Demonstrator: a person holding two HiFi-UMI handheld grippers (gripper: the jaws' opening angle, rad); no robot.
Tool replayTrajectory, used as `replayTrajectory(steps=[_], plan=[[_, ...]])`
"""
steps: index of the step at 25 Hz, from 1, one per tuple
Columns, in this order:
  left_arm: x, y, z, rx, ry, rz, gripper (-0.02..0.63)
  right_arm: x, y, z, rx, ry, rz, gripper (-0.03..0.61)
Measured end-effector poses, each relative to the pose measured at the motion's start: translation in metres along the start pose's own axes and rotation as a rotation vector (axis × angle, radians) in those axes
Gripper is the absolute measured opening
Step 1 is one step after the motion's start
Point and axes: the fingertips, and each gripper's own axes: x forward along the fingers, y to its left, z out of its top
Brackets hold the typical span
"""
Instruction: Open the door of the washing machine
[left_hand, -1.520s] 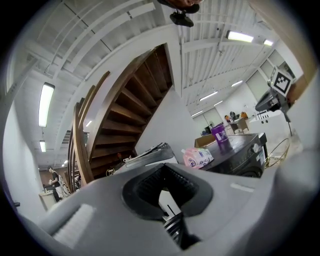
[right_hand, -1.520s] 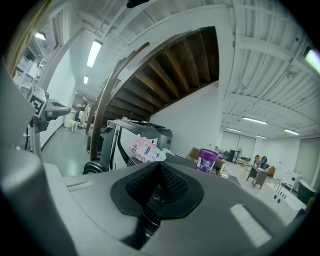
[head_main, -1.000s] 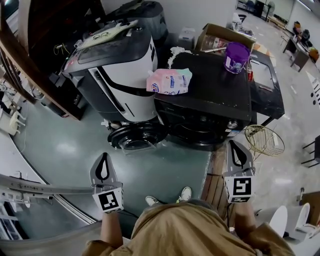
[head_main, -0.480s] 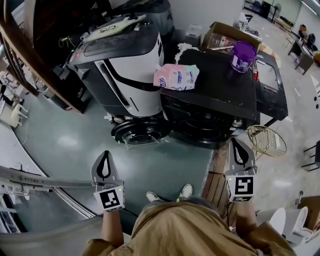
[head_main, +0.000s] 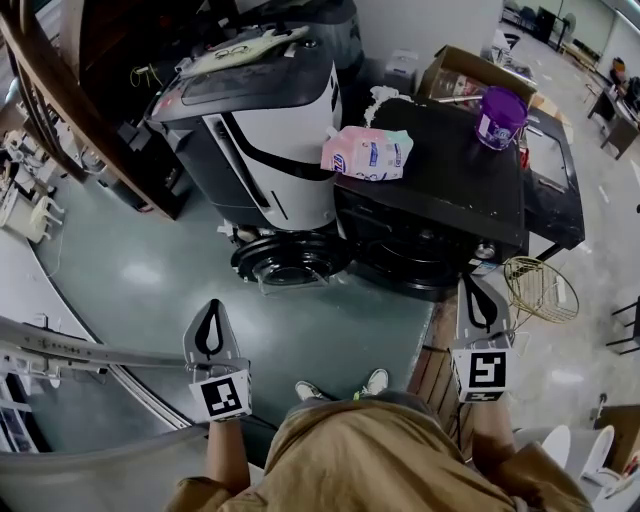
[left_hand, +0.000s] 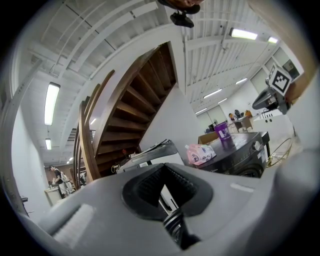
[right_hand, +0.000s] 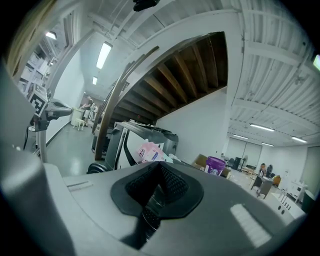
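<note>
Room: workshop hall with a grey-green floor (head_main: 140, 280); wooden staircase (head_main: 60, 90) at upper left.
Neighbour: white-and-black machine (head_main: 270, 130), left of centre.
Washing machine: black front-loader (head_main: 440, 190), upper right of centre; its top is the surface carrying a pink bag (head_main: 368, 153) and a purple tub (head_main: 500, 115).
Door: on the dark front (head_main: 420, 262) facing the lower frame; too dark to tell shut from ajar.
Right claw: (head_main: 472, 290) closed, empty, just below the front's right end.
Left claw: (head_main: 211, 310) closed, empty, lower left, well apart.
Key relation: the door lies straight up-frame from the right claw, so that hand looks nearer.
</note>
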Motion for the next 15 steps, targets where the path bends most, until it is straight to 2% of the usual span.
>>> replayTrajectory(steps=[7, 15], plan=[[-0.007, 0.012, -0.006, 0.002, 0.007, 0.037, 0.060, 0.016, 0.008, 0.010, 0.001, -0.031, 0.034, 0.005], [-0.006, 0.011, 0.002, 0.008, 0.032, 0.044, 0.060, 0.022, 0.007, 0.013, 0.001, -0.044, 0.050, 0.005]])
